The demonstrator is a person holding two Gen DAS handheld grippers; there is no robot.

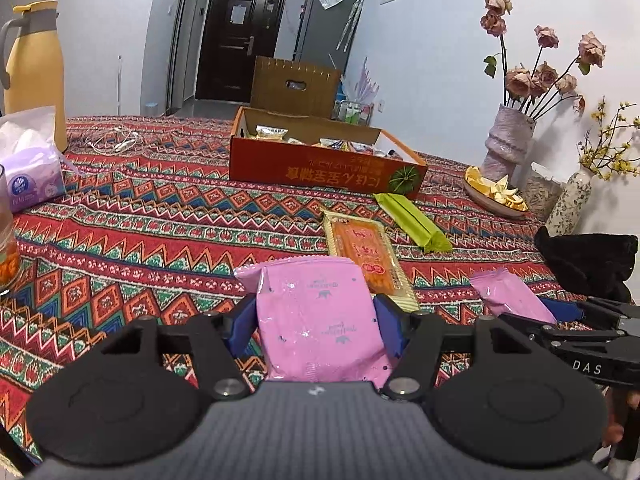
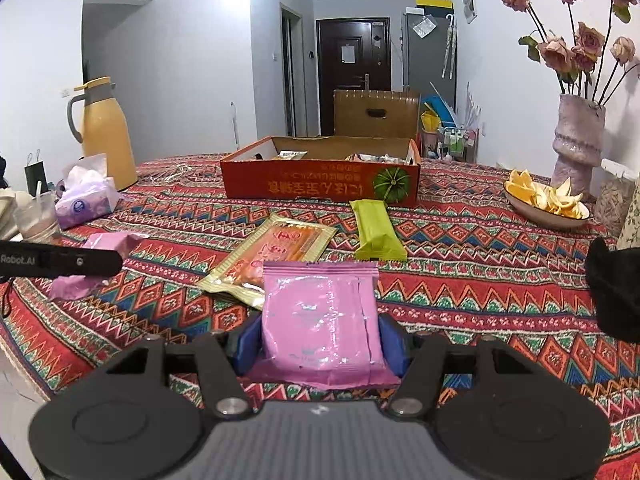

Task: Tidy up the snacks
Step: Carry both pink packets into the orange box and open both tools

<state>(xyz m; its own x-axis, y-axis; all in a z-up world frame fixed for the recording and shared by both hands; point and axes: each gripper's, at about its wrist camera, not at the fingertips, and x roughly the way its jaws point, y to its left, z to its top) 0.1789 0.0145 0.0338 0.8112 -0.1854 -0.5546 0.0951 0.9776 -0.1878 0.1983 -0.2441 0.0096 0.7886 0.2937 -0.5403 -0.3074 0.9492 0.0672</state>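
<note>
I have a pink snack packet in each hand. The left hand-held gripper (image 1: 316, 320) is pinching one pink packet (image 1: 316, 320) across its width, the blue pads pressed against both side edges, and the right hand-held gripper (image 2: 320, 340) is pinching a second pink packet (image 2: 322, 316) the same way. Both packets stick out forward along the fingers, long axis pointing away from me toward the far side of the desk (image 1: 160, 220).

What the coming move turns on is the orange cardboard box (image 2: 320, 186), which lies straight ahead of both grippers, open at the top, with several wrapped snacks already inside. Its long front wall runs across my view, so either packet can go in over that wall. From the right wrist view the box sits almost dead ahead; from the left it lies ahead and slightly to the right, so I judge the right hand marginally better lined up, though the fisheye distortion makes that hard to say firmly.

Between me and the box, an orange-and-gold flat packet (image 2: 276, 256) and a green bar packet (image 2: 378, 232) lie loose on the patterned cloth, the green one just in front of the box. I would carry both pink packets above these.
</note>
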